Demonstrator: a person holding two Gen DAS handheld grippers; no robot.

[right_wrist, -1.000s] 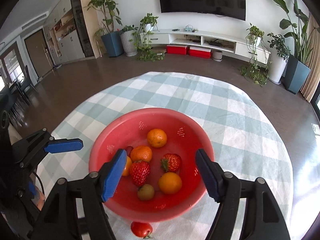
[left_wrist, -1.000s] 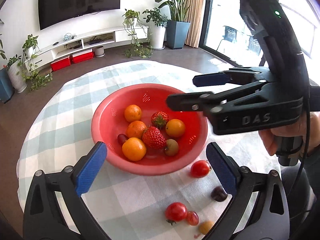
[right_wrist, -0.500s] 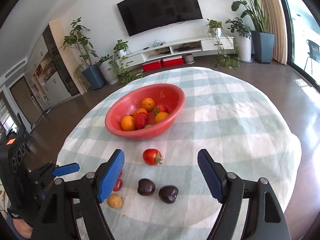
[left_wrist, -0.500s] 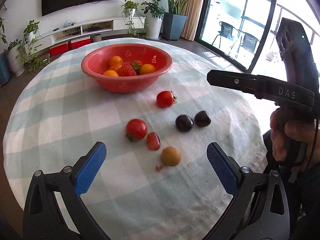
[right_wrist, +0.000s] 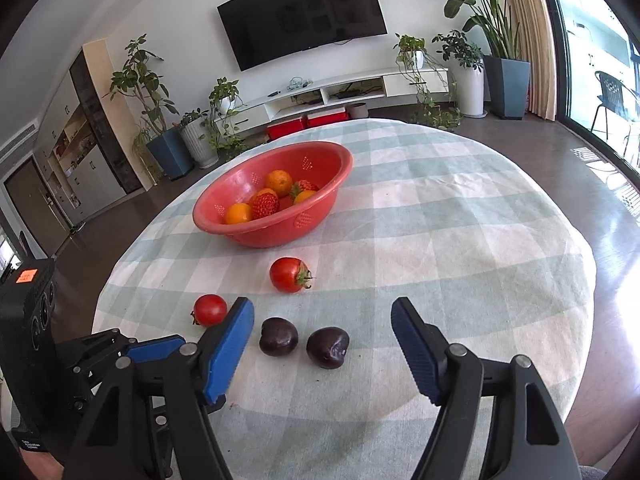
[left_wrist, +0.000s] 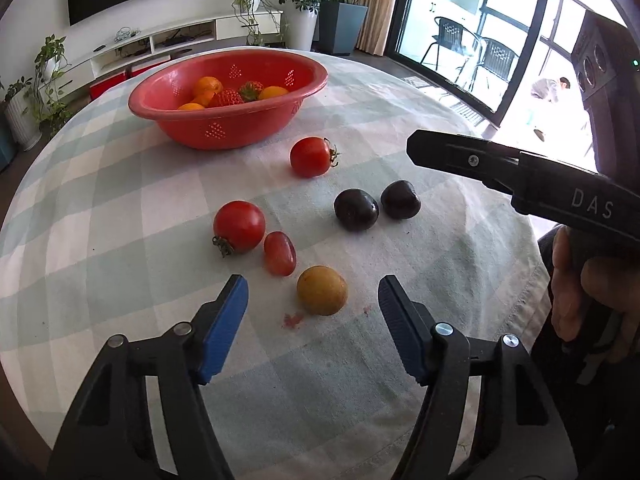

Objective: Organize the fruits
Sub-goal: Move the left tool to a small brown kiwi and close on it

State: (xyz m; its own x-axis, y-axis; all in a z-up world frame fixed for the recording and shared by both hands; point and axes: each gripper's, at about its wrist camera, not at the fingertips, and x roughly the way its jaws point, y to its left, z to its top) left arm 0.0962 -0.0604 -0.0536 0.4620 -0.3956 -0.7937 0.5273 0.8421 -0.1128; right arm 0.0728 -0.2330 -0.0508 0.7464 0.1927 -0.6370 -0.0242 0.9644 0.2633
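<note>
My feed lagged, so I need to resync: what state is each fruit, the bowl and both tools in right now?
Red bowl: upright on the cloth, holding oranges and strawberries.
Two tomatoes: loose on the cloth.
Red grape: loose, beside the nearer tomato.
Yellow fruit: loose, ahead of the left tool, untouched.
Two dark fruits: loose, ahead of the right tool.
Left tool: closing, empty.
Right tool: closing, empty.

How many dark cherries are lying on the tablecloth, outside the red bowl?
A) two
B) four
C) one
A: two dark cherries lie side by side on the checked tablecloth, in front of the red bowl.
</note>
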